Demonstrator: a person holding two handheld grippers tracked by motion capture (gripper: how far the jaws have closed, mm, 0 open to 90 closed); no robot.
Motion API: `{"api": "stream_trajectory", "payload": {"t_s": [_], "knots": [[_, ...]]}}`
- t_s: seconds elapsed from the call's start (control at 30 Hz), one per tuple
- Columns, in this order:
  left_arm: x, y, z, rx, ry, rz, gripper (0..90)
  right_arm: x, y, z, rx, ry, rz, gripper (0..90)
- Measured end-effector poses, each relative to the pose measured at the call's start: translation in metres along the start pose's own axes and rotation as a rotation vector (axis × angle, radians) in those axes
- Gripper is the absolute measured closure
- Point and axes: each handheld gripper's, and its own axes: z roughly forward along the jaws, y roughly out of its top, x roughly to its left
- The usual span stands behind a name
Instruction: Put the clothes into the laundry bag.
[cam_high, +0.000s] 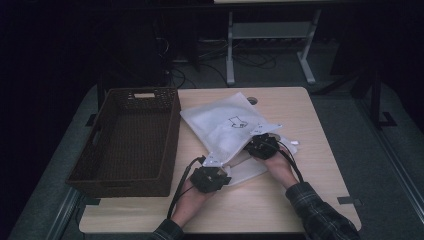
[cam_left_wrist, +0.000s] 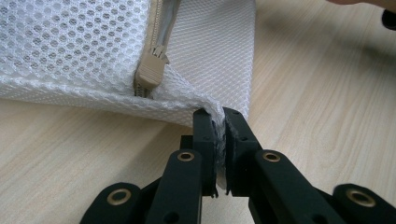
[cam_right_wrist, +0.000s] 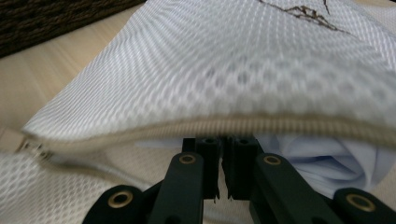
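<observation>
The left gripper (cam_left_wrist: 220, 122) pinches the corner of the mesh bag (cam_left_wrist: 84, 51) beside its zipper pull (cam_left_wrist: 150, 70); the right gripper (cam_right_wrist: 223, 144), jaws pressed together, reaches inside the bag's opening.

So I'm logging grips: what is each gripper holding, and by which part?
The left gripper pinches the mesh bag at its corner by the zipper. The right gripper is shut at the bag's opening; its hold can't be told.
</observation>
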Motion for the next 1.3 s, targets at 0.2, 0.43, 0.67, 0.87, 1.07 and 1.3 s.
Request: {"api": "stream_trajectory", "payload": {"t_s": [0.2,0.43,0.67,0.87,1.07,1.3], "knots": [[-0.001,0.000,0.000,-0.002,-0.003,-0.001,84.5,-0.004,0.004,0.008,-0.009,-0.018,-0.003,85.1],[-0.002,0.001,0.000,-0.003,-0.007,-0.003,84.6,-0.007,0.009,0.018,-0.019,-0.028,0.005,85.0],[-0.002,0.000,-0.001,0.001,-0.010,-0.006,84.8,-0.010,0.013,0.030,-0.029,-0.035,0.019,85.0],[-0.001,0.000,-0.001,0.004,-0.011,-0.019,85.0,-0.011,0.015,0.041,-0.032,-0.042,0.030,85.0],[0.000,0.000,-0.001,0.016,-0.010,-0.018,85.1,-0.014,0.011,0.048,-0.025,-0.045,0.051,84.8],[0.002,-0.001,0.000,0.013,-0.013,-0.020,85.0,-0.016,0.011,0.043,-0.014,-0.024,0.049,76.3]]}}
